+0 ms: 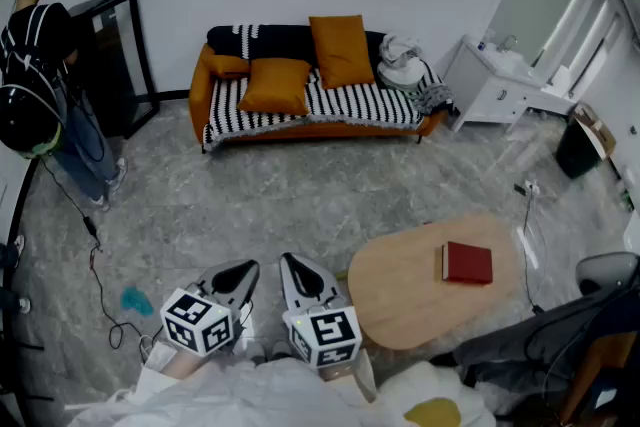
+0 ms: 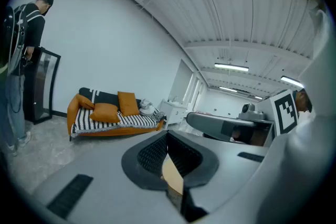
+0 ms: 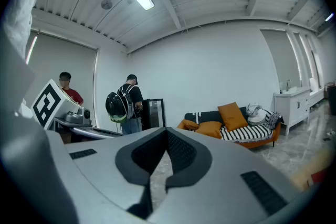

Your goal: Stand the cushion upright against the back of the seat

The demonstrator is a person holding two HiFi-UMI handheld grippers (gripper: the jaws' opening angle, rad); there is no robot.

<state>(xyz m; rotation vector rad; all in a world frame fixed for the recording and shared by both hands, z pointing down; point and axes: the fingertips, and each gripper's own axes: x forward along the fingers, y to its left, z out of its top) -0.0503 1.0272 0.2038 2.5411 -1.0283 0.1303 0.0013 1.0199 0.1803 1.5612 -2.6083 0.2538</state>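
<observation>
Clearly, three orange cushions (image 1: 275, 85) are seen on one sofa (image 1: 365, 105), far from left gripper (image 1: 238, 273) and right gripper (image 1: 298, 270), both clenched empty.

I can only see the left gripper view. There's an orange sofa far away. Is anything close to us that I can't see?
Observer: Yes. A red book lies on a wooden table at our right.
Operator: Is anything lying on the floor?
Observer: A small teal thing lies on the floor at our left.
Operator: Is the backpack person the only one here?
Observer: No. The right gripper view shows a second person in a red top.
</observation>
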